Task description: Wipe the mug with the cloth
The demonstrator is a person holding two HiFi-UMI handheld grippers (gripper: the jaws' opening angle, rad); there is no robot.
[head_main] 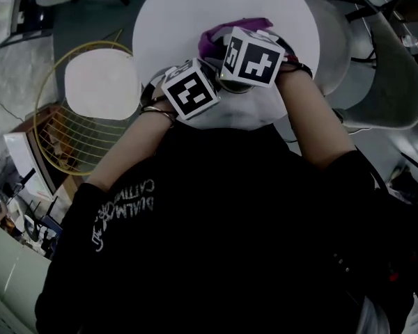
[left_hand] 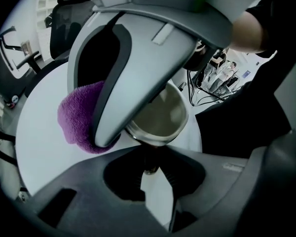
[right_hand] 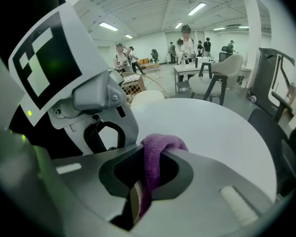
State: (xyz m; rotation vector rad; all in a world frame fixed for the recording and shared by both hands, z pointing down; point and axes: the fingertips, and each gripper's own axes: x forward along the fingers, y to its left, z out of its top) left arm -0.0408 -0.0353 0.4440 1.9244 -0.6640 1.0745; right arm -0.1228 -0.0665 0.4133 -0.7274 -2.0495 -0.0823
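The mug (left_hand: 160,115) is held by the L gripper (left_hand: 150,157). Its jaws are shut tight on a thin dark part at the mug's low edge, prob. the handle. The mug is shiny metal & is tipped so its open mouth is seen. The round white surface (left_hand: 39,132) is seen behind it.

The cloth (right_hand: 160,144) is purple & fluffy. It is pinched by the R gripper (right_hand: 153,167), jaws closed on it, w/ a fold pushed up over the jaw tips & the rest hung down btw. them. In the L gripper view the cloth is seen just beside the mug, on its left. Whether they touch can't be told. The grey body of the R gripper is laid across both, & much of the mug is hidden by it.

In the head view the mug is almost all hidden under the two marker cubes, L cube (head_main: 190,89) & R cube (head_main: 252,56), set close together. Only a bit of cloth is shown past the R cube.

A yellow wire chair (head_main: 73,141) w/ a white cushion (head_main: 101,85) is stood left of the surface, & a grey chair (head_main: 397,89) at the right. The low half of the head view is filled by a black shirt (head_main: 230,242). In the R gripper view the left side is blocked by the L gripper's body & cube. Far back, people (right_hand: 186,41) & a table (right_hand: 187,70) are seen under long ceiling lamps (right_hand: 197,8).
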